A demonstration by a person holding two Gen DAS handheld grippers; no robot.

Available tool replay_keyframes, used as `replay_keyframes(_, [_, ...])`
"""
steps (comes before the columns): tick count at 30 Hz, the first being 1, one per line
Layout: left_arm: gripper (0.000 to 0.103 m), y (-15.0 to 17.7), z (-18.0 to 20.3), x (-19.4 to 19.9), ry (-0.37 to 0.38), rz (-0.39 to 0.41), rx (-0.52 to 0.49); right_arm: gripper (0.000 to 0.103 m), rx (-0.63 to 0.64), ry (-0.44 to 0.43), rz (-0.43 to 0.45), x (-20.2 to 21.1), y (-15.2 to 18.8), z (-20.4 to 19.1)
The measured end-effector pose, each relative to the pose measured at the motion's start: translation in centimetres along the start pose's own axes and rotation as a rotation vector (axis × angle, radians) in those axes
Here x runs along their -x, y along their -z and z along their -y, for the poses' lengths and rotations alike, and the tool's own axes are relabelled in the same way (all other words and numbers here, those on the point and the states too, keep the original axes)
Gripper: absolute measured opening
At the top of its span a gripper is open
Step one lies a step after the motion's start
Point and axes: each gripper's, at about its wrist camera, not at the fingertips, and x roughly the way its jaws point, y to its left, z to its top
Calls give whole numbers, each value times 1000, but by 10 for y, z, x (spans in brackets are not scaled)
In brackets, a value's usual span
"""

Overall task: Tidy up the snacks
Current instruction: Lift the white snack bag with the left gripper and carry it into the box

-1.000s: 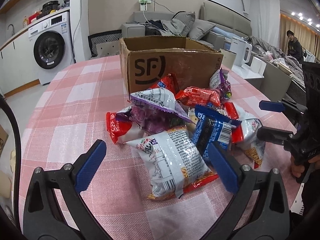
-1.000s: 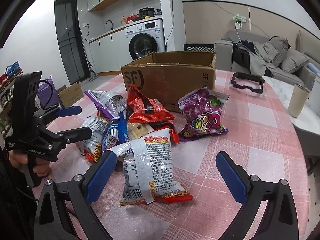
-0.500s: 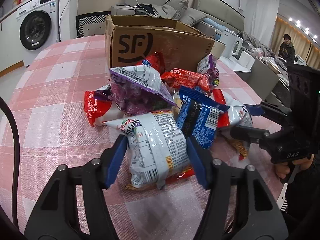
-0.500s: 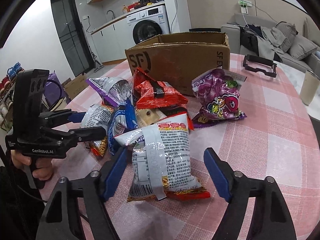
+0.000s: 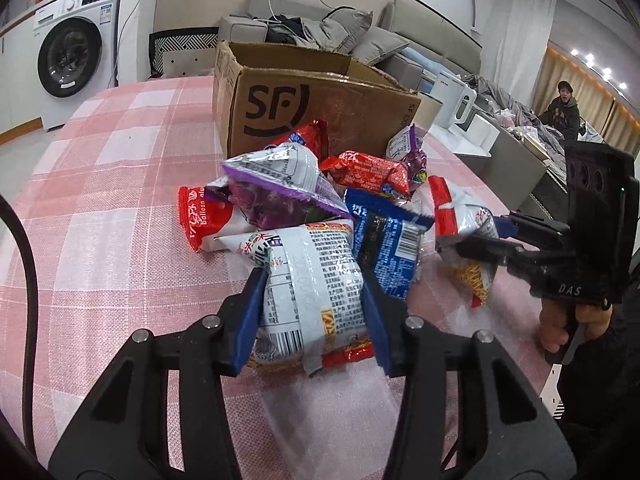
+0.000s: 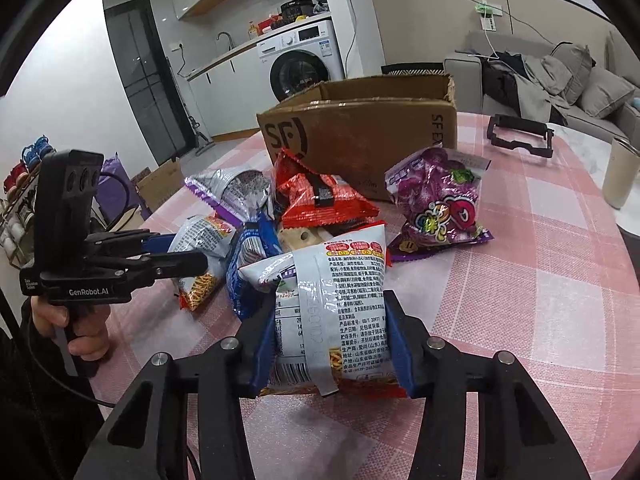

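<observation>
Snacks [image 5: 320, 208]: crinkly foil packs | left fingers [image 5: 252, 300] pinch 1 | right fingers [image 6: 394, 340] pinch 1

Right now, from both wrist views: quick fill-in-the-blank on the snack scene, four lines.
1. The cardboard box behind the snack pile is printed with the letters ___.
2. The box's top is ___.
3. The purple candy bag lies on a ___ checked tablecloth.
4. The white appliance beyond the table is a ___ machine.

Missing words: SF; open; pink; washing.
</observation>
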Motion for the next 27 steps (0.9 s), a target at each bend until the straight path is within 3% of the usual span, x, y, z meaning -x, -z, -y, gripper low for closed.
replay_keyframes(13, [44,-4,16,57,19,110,-26,49,-31,16,121,31,-13,0])
replay_keyframes(27, [44,-26,23,82,-22,182,-25,49,-89,68,186,49,-29,-1])
